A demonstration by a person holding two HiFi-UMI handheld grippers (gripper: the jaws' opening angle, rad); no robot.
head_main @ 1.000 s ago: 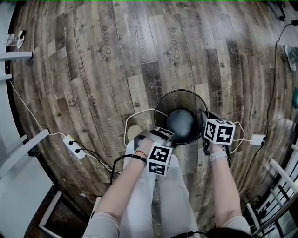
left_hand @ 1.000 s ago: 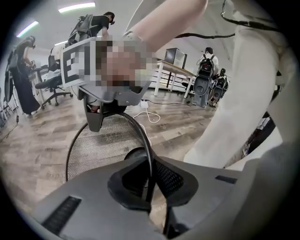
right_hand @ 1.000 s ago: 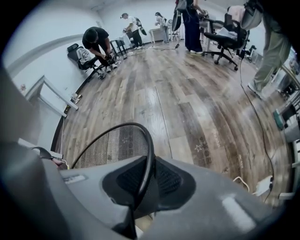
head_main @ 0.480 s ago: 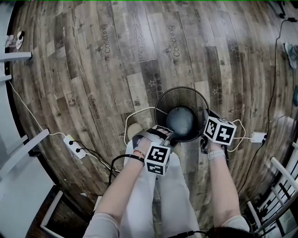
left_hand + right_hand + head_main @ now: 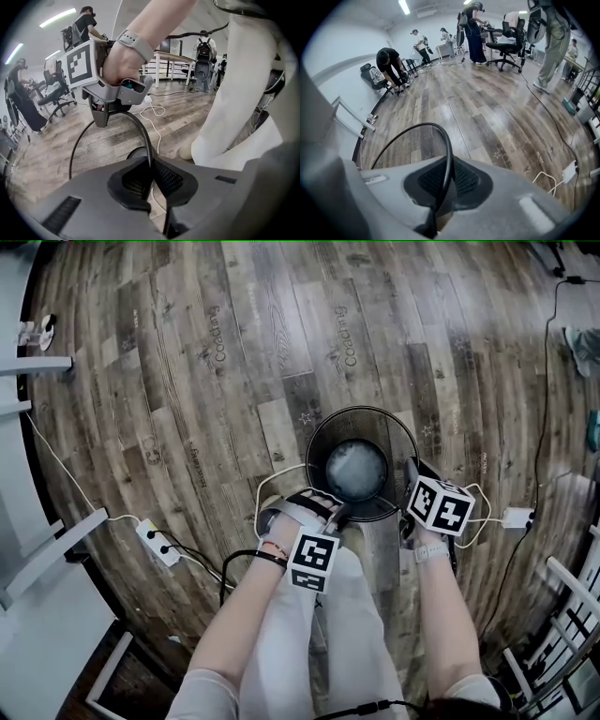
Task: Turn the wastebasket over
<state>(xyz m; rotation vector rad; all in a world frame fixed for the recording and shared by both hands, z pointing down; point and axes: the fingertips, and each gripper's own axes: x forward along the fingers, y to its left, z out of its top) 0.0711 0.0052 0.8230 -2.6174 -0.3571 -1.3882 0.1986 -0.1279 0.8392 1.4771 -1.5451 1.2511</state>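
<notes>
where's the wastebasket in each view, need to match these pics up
Head view: wastebasket just right of centre, seen from above, open end up.
Left gripper view: its mesh wall at lower left, rim rising from bottom centre.
Right gripper view: lower left, rim arching up from bottom centre.
Shared landmark: white cable lying near it.

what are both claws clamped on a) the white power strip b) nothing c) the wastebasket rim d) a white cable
c: each gripper view shows the black rim of the wastebasket pinched between the jaws, for the left claw and the right claw alike
</notes>
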